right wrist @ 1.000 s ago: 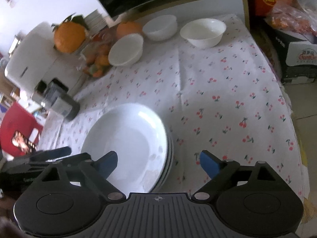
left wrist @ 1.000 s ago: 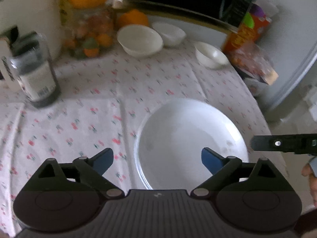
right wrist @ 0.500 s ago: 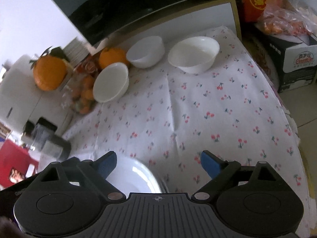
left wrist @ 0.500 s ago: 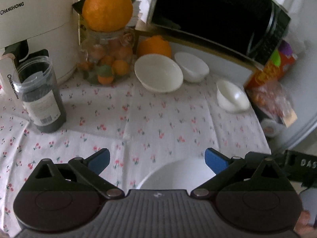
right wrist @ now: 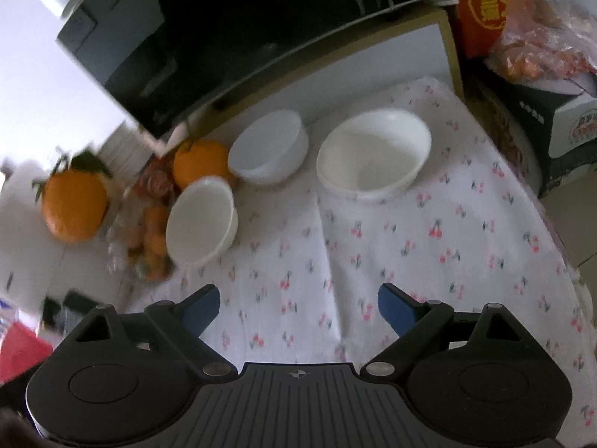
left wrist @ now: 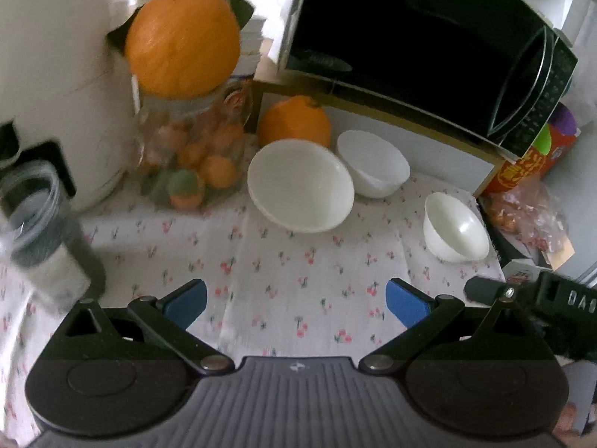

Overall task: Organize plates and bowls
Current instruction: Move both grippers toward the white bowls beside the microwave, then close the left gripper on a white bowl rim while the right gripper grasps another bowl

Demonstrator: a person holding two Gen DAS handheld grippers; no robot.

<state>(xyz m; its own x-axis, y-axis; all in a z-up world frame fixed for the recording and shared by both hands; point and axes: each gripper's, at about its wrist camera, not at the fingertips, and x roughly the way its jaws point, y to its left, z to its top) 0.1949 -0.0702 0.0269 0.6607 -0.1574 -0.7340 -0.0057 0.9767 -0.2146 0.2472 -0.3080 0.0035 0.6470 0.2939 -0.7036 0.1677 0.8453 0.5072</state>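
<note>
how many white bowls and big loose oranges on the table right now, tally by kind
white bowls: 3 (one by the jar, one under the microwave shelf, one nearest the right edge)
large oranges: 2 (one on top of the glass jar, one on the tablecloth)
total: 5

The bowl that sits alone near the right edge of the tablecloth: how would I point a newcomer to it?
Start at the black microwave on its shelf. Below it, three white bowls stand on the cherry-print tablecloth. Two sit close together by the loose orange; the lone bowl stands apart to their right, nearest the bag of snacks.
</note>
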